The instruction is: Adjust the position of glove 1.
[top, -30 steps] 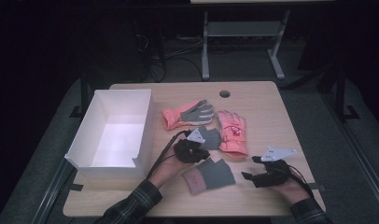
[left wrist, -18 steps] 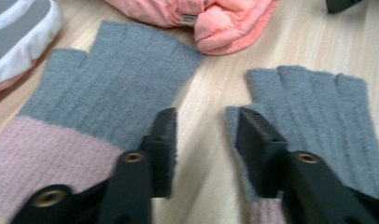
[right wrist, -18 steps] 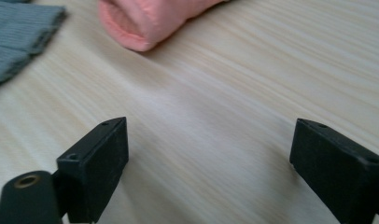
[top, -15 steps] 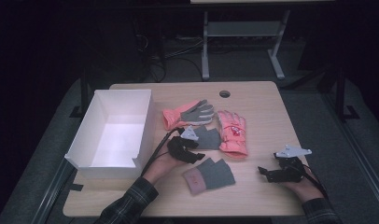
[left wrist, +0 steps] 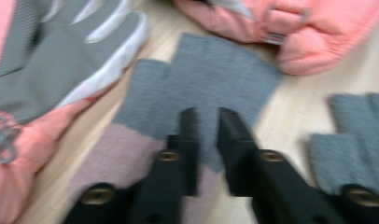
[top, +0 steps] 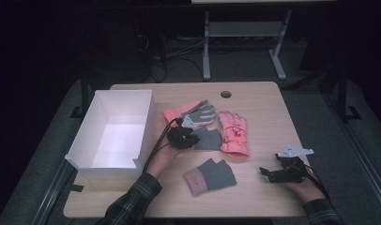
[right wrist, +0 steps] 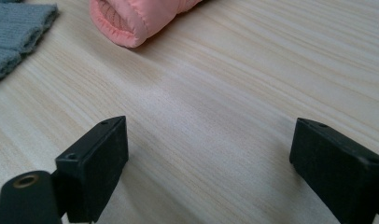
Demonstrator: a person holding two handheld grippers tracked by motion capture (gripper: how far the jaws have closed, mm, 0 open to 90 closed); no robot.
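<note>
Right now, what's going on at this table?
A person is working through gloves on a light wooden table with a handheld gripper in each hand. The left gripper has just closed its jaws over a grey fingerless knit glove with a pink cuff, lying between a grey-and-coral work glove and a coral padded winter glove. Whether fabric is pinched is unclear. Its matching grey glove lies nearer the person. The right gripper rests open over bare table. The white open box holds nothing.

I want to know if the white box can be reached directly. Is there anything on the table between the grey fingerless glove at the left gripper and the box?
Nothing visible. The left gripper has just been closing on the grey fingerless glove, and bare table lies between it and the white box. The pink-and-grey glove lies farther back, off that line.
</note>
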